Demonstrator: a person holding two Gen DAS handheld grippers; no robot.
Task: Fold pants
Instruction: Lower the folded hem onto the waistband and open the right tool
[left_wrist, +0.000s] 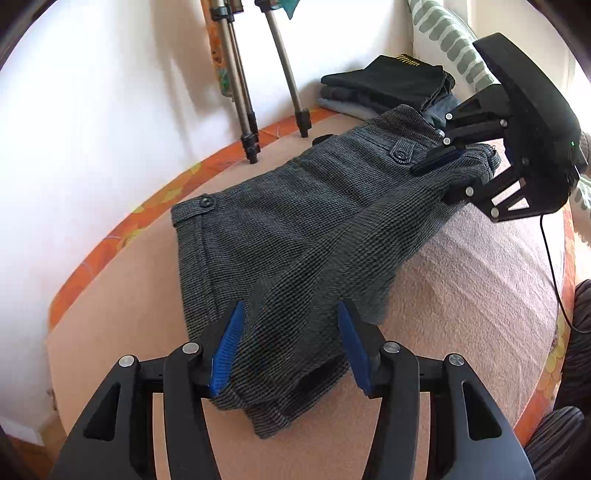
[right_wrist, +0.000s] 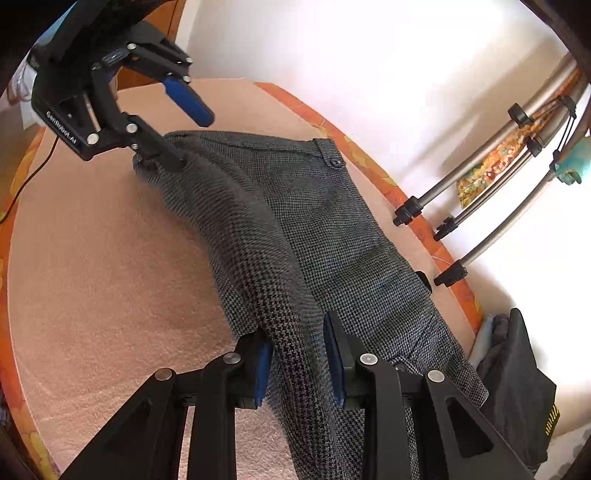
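Grey houndstooth pants (left_wrist: 295, 236) lie on a pink blanket (left_wrist: 461, 280), waistband with buttons toward the wall, the near layer raised in a ridge. My left gripper (left_wrist: 288, 343) is open, its blue pads either side of the bunched fabric at one end; the right wrist view shows it (right_wrist: 192, 136) with one finger over the cloth and one under it. My right gripper (right_wrist: 299, 365) is open around the fabric ridge at the other end; the left wrist view shows it (left_wrist: 447, 173) straddling the edge there.
Tripod legs (left_wrist: 251, 110) stand by the white wall. A stack of folded dark clothes (left_wrist: 388, 85) lies beyond the pants, also in the right wrist view (right_wrist: 517, 376). An orange patterned sheet (left_wrist: 122, 229) borders the blanket. A cable (left_wrist: 554, 273) trails at right.
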